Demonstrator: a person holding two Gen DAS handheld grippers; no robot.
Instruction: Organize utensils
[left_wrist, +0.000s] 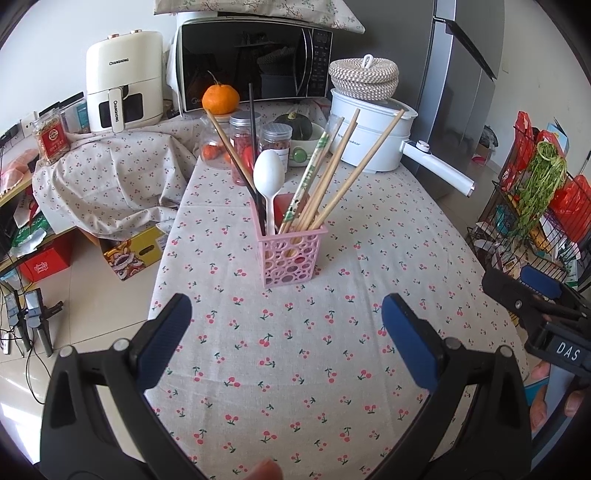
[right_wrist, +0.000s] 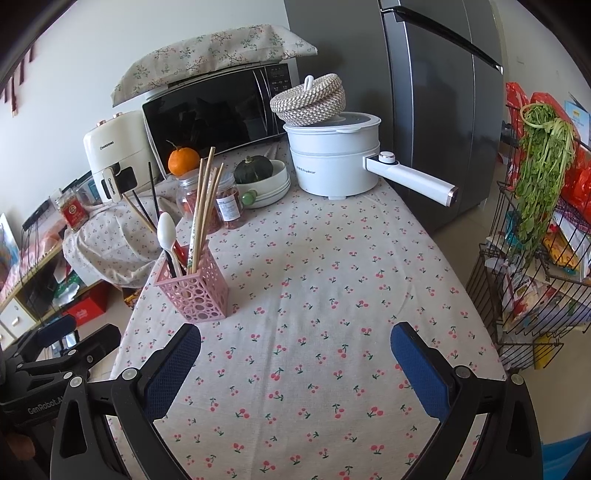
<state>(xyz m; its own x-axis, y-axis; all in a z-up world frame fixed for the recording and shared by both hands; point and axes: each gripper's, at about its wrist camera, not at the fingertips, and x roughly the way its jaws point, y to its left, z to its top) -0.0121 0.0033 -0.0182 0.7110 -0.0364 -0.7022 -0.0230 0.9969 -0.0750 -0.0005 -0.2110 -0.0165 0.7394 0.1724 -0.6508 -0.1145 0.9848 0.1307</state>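
Observation:
A pink perforated holder (left_wrist: 291, 256) (right_wrist: 194, 291) stands upright on the cherry-print tablecloth (left_wrist: 295, 369) (right_wrist: 314, 295). It holds a white plastic spoon (left_wrist: 269, 171) (right_wrist: 166, 230), several wooden chopsticks (left_wrist: 334, 171) (right_wrist: 205, 206), black chopsticks (left_wrist: 253, 125) (right_wrist: 152, 190) and something red low inside. My left gripper (left_wrist: 286, 314) is open, a short way in front of the holder, with nothing between its fingers. My right gripper (right_wrist: 295, 343) is open too, over bare cloth to the right of the holder. The right gripper (left_wrist: 532, 291) shows at the right edge of the left wrist view.
At the table's far end stand a white electric pot (left_wrist: 369, 136) (right_wrist: 332, 158) with a woven basket on top, jars (left_wrist: 245, 147), a bowl with a green squash (right_wrist: 258, 173), an orange and a microwave (left_wrist: 251, 59). A wire rack (right_wrist: 535, 258) of groceries stands right; floor clutter lies left.

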